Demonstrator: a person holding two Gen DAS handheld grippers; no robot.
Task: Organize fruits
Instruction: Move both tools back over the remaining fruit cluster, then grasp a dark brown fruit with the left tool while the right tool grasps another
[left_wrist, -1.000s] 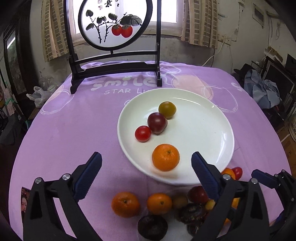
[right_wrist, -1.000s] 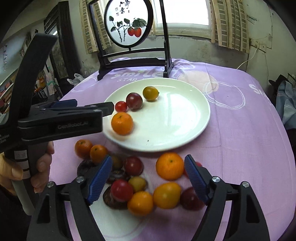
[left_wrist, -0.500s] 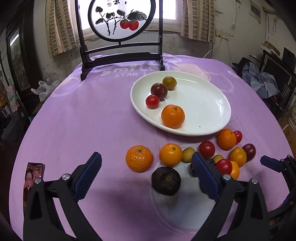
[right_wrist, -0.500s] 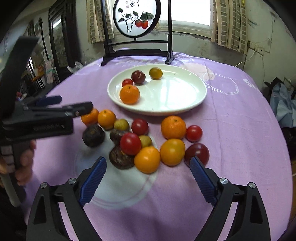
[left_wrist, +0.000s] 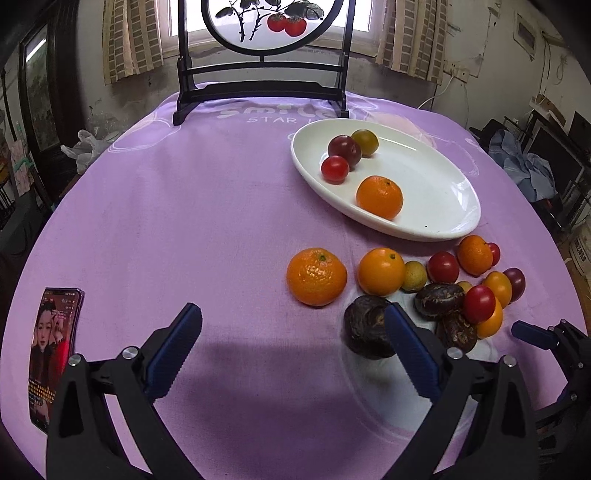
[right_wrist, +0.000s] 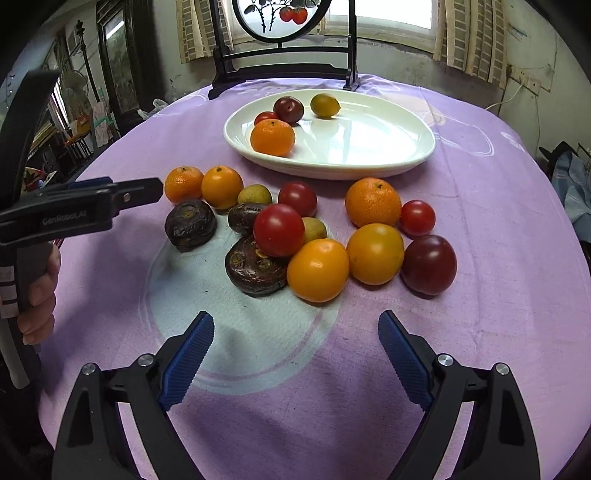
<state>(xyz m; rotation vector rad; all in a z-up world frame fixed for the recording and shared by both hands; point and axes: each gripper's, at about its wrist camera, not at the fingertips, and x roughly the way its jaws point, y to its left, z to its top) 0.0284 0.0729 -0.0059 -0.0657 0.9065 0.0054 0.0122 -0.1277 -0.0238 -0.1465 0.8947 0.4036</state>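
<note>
Both grippers' jaws stand wide and empty. The fruit pile (right_wrist: 317, 236) lies on the table just ahead of the right gripper (right_wrist: 295, 354); the left gripper (left_wrist: 295, 347) probably sits slightly left of it.

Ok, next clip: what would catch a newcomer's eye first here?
Probably the loose heap of orange mandarins, red and yellow tomatoes and dark wrinkled fruits on the purple tablecloth, just ahead of the open right gripper. Behind it lies the white oval plate, holding one mandarin and three small tomatoes. At the table's far edge stands a black-framed round screen painted with red fruit.
</note>
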